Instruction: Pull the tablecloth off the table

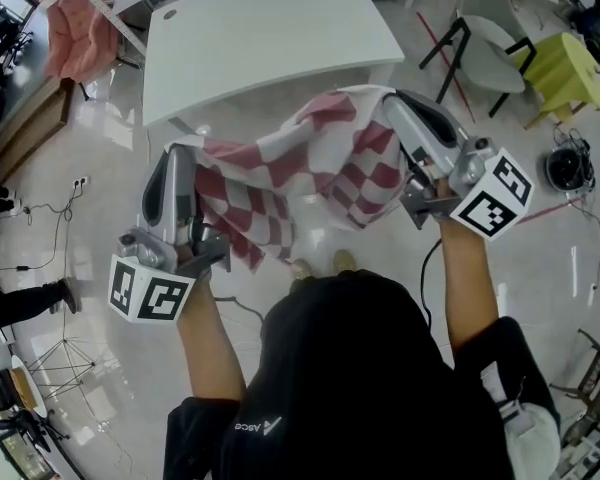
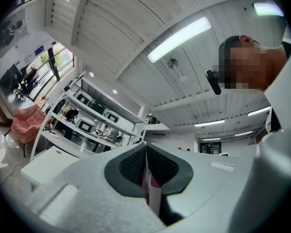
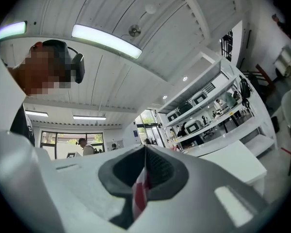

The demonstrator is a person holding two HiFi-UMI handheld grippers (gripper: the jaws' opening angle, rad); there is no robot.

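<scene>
A red-and-white checked tablecloth (image 1: 310,173) hangs in the air between my two grippers, off the bare white table (image 1: 260,33) behind it. My left gripper (image 1: 180,153) is shut on the cloth's left edge, and my right gripper (image 1: 390,98) is shut on its right edge. Both grippers point upward, toward the ceiling. In the left gripper view a strip of the cloth (image 2: 153,191) is pinched between the closed dark pads (image 2: 131,166). The right gripper view shows the same: a fold of cloth (image 3: 140,191) clamped between the pads (image 3: 160,171).
A grey chair (image 1: 490,28) and a yellow stool (image 1: 565,68) stand to the right of the table. A pink chair (image 1: 80,33) sits at the left. Cables lie on the glossy floor (image 1: 70,298). Shelves with appliances (image 2: 87,118) line the room's wall.
</scene>
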